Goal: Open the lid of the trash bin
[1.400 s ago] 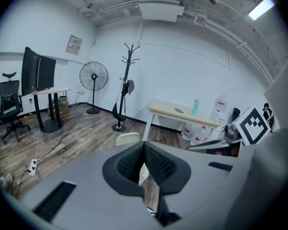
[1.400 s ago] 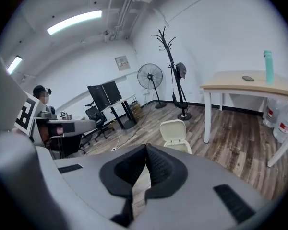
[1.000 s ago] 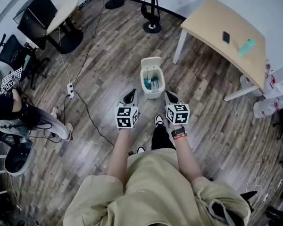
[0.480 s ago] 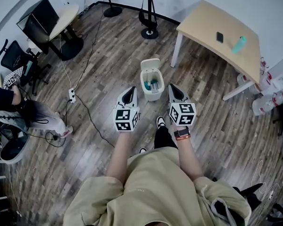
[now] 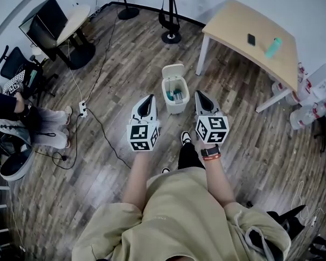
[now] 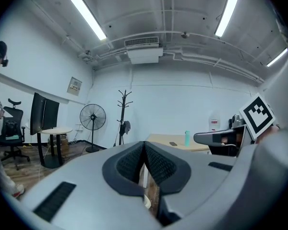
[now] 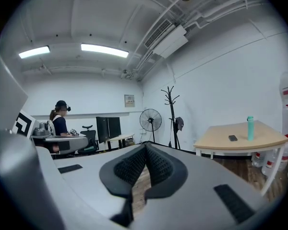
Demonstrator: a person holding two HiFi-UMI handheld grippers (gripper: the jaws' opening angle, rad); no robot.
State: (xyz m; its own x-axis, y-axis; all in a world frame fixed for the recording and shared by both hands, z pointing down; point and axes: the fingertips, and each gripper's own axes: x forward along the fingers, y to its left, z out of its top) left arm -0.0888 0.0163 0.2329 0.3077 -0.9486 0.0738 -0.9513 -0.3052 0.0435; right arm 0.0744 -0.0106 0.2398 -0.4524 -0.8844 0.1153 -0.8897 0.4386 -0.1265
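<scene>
— Standing where, the bin (image 5: 175, 99)?
— On the floor (image 5: 125, 53) ahead, between the two grippers' tips, apart from both. Lid (image 5: 173, 69) tipped up; contents only a teal blur.
— Arms (image 5: 137, 173)?
— Stretched forward, side by side. Left gripper (image 5: 148, 100) and right gripper (image 5: 199, 95): jaws pressed together, tip to tip.

Overhead downward; gripper views level (table (image 5: 234, 27) shared)

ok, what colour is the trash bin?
The trash bin is white; the head view shows it best.
</scene>
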